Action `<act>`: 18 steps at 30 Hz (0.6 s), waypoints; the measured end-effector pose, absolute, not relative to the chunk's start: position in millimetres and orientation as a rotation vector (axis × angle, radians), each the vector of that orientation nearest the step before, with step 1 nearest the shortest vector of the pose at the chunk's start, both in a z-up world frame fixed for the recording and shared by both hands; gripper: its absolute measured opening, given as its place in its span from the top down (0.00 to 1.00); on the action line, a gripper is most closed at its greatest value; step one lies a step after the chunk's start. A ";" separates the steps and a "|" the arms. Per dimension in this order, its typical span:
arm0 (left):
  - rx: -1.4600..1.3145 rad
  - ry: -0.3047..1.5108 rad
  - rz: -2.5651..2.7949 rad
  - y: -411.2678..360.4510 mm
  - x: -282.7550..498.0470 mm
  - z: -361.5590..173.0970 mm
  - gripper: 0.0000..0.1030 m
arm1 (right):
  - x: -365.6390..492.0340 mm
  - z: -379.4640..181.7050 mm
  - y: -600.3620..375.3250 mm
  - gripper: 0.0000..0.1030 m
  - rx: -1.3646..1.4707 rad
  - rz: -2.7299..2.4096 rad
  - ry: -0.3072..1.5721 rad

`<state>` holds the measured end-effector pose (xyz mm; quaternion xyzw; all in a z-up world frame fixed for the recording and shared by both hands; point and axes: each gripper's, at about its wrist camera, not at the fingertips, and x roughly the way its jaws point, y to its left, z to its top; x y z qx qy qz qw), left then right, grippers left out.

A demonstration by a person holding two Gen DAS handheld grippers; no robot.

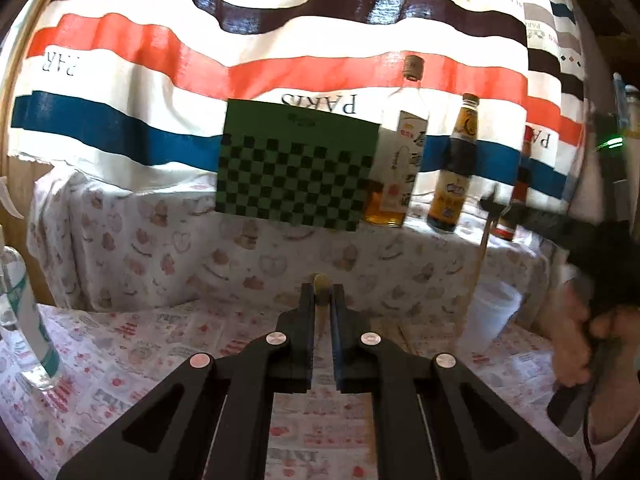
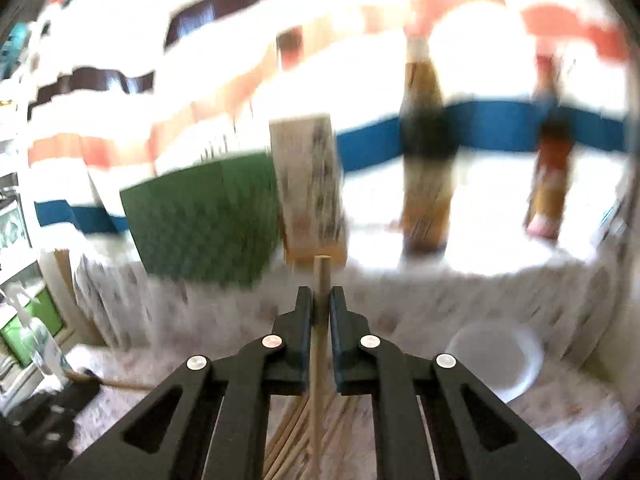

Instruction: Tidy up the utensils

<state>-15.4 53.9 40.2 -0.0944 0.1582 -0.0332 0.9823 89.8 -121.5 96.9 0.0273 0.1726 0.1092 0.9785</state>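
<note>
My left gripper (image 1: pixel 322 296) is shut on a wooden chopstick (image 1: pixel 322 283), and the rounded end pokes out past the fingertips. It hangs above the patterned tablecloth (image 1: pixel 120 360). At the right of the left wrist view, my right gripper (image 1: pixel 495 205) holds a second chopstick (image 1: pixel 478 264) that hangs down beside a white cup (image 1: pixel 494 314). The blurred right wrist view shows my right gripper (image 2: pixel 320 300) shut on that upright chopstick (image 2: pixel 321 276). Several more chopsticks (image 2: pixel 292 436) lie on the table beneath it. My left gripper (image 2: pixel 84 378) is low at the left.
A green checkered board (image 1: pixel 296 168) and three sauce bottles (image 1: pixel 400 152) (image 1: pixel 454 176) (image 1: pixel 516 200) stand on a raised cloth-covered shelf at the back. A clear spray bottle (image 1: pixel 24 320) stands at the left. A hand (image 1: pixel 576 344) grips the right tool. The white cup (image 2: pixel 500 360) sits right of the chopsticks.
</note>
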 end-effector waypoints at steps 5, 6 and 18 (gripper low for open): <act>-0.104 0.267 -0.091 22.0 -17.8 69.6 0.94 | 39.0 144.0 -156.2 0.91 0.036 0.248 0.172; -0.097 0.261 -0.101 14.7 -16.9 77.1 0.94 | 32.2 150.4 -167.1 0.91 0.038 0.258 0.156; -0.118 0.237 -0.264 -74.9 12.3 144.6 0.94 | 38.3 185.1 -276.7 0.91 0.159 0.180 0.091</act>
